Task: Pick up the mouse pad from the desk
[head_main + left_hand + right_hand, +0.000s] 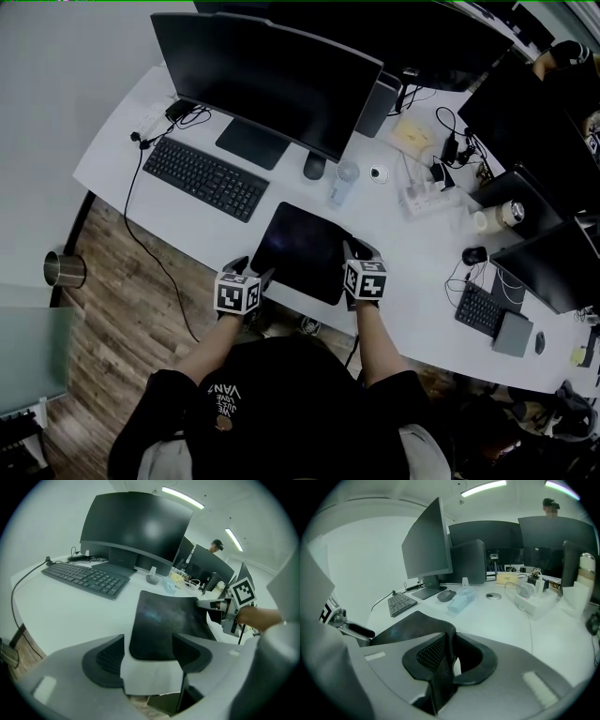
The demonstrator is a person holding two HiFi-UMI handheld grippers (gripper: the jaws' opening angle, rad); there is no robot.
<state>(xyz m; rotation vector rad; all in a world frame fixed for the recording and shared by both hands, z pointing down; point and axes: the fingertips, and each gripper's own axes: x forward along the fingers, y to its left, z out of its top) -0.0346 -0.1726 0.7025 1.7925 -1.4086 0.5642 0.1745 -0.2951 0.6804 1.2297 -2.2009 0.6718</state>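
Observation:
The black mouse pad (300, 248) lies on the white desk (412, 246) near its front edge, in front of the monitor. My right gripper (354, 253) is shut on the pad's right edge. In the right gripper view that edge (446, 634) curls up between the closed jaws of the right gripper (450, 643), and the rest of the mouse pad (405, 627) lies flat. My left gripper (255, 274) is at the pad's near left corner. In the left gripper view it (149, 641) stands open, with the near edge of the mouse pad (164, 616) between the jaws, which do not press on it.
A keyboard (204, 176), a large monitor (267, 80), a mouse (314, 166) and a small pale fan (344, 183) stand behind the pad. A power strip (422, 192) and more monitors crowd the right. A metal bin (64, 269) stands on the floor at the left.

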